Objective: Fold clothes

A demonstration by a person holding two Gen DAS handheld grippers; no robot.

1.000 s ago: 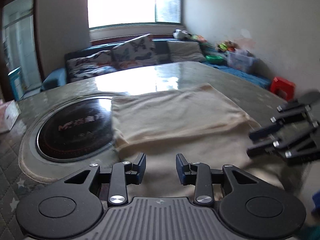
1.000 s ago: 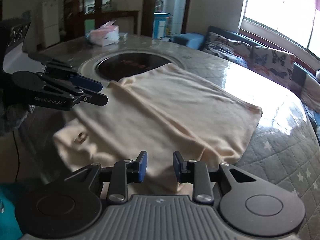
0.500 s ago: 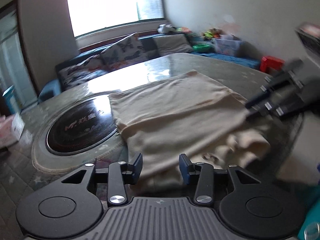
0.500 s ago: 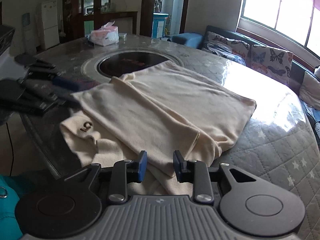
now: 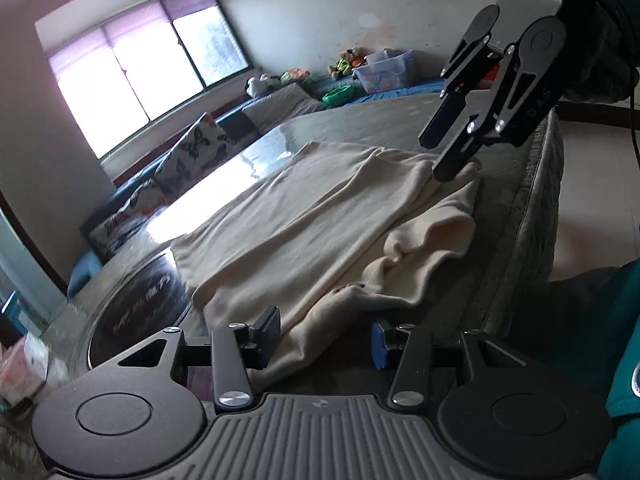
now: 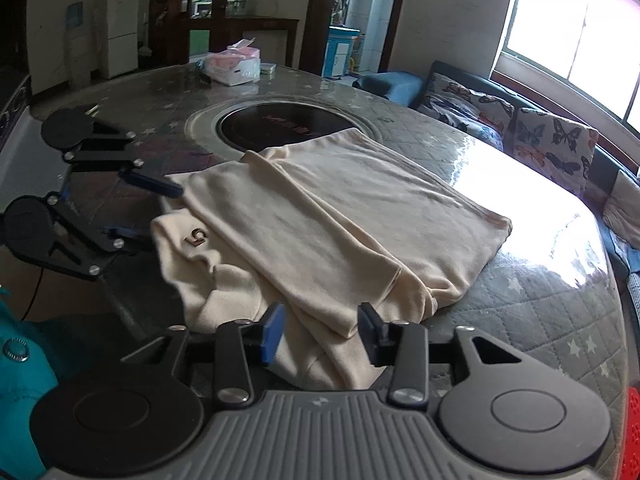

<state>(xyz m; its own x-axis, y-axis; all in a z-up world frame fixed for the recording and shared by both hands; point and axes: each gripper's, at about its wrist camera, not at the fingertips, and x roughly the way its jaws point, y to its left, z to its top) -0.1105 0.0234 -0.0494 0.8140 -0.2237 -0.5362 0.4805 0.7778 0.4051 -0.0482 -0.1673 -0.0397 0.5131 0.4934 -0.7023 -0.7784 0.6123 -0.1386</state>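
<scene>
Both my grippers now stand apart from the cream garment (image 6: 320,216), jaws wider than a second ago; right gripper (image 6: 320,332) opening, cloth edge loose between its fingers. Near hem, flat before, now bunches lower centre. Left gripper (image 5: 324,334) rolled, horizon tilts.

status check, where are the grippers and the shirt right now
Left gripper open, right gripper jaws opening, neither pressing cloth. Cream shirt part folded on table, near edge loose between both jaws. Nothing in the way.
</scene>
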